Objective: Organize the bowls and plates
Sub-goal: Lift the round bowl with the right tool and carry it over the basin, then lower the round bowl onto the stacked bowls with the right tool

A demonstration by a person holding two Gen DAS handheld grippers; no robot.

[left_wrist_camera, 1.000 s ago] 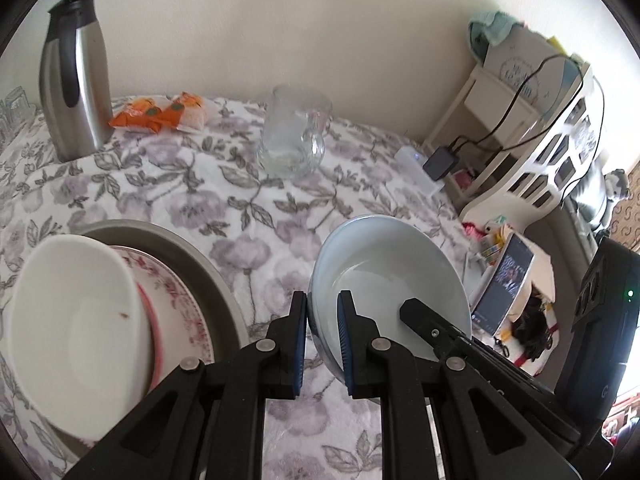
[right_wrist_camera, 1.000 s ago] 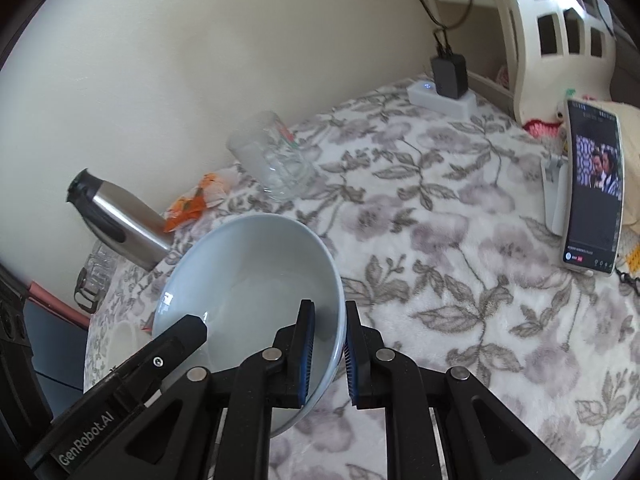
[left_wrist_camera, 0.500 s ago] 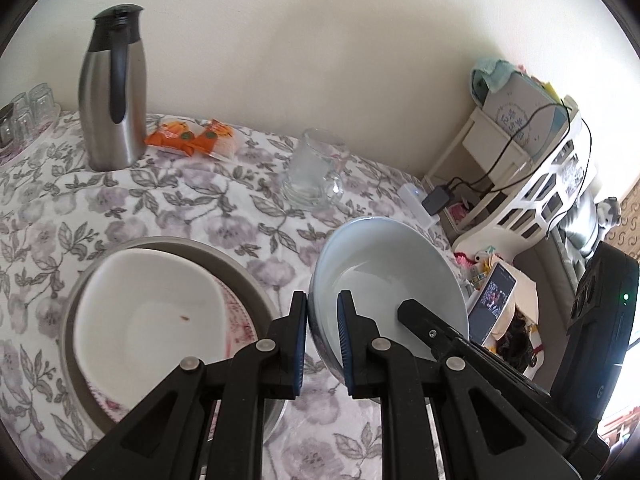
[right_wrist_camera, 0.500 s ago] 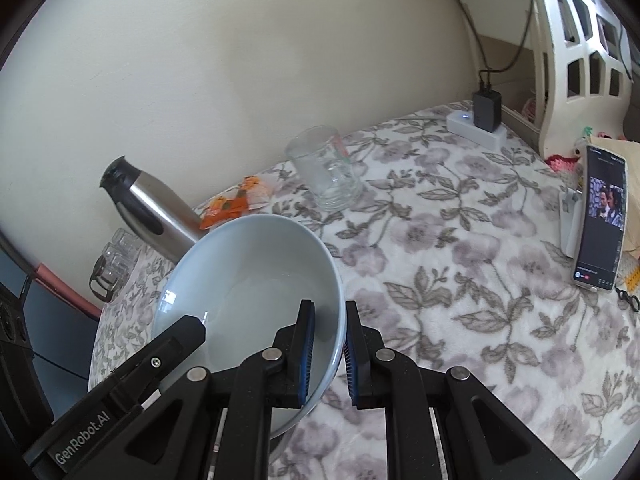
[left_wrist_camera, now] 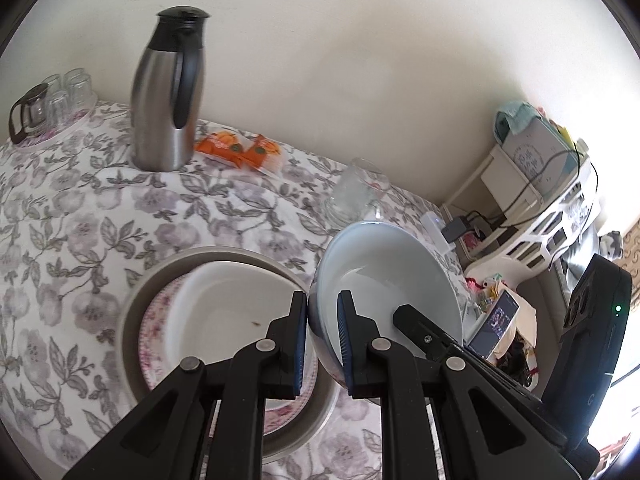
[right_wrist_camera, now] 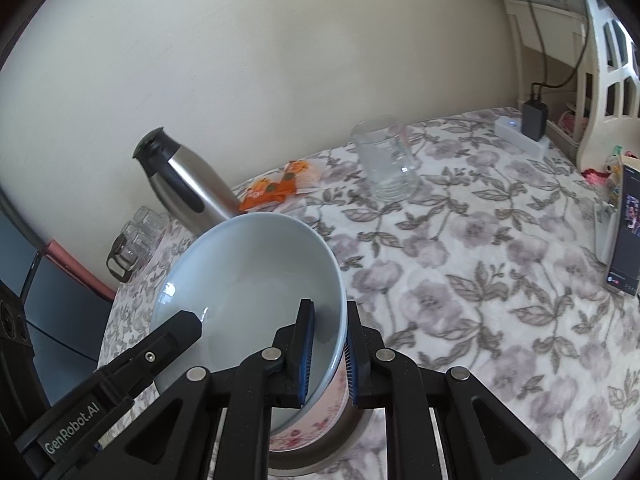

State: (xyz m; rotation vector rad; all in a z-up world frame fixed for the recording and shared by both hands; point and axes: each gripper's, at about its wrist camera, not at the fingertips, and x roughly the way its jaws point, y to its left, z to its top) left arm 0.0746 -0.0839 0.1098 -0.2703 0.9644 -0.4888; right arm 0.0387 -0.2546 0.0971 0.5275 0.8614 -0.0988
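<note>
Partly, the blue bowl (right_wrist_camera: 256, 276) hides the stacked plates (right_wrist_camera: 328, 412) beneath.

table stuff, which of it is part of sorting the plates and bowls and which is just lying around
Part of the job: blue bowl, white bowl, flowered plate, grey plate.

Lying about: flask, glass mug, orange packets, phone, small glasses.

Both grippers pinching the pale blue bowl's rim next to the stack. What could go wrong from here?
1. The pale blue ceramic bowl hangs tilted from rim pinches only, by the left gripper and right gripper; it could slip.
2. The white bowl sits off-centre on the pink floral plate, so nesting may wobble.
3. The clear glass mug stands nearby; a swing might hit it.
</note>
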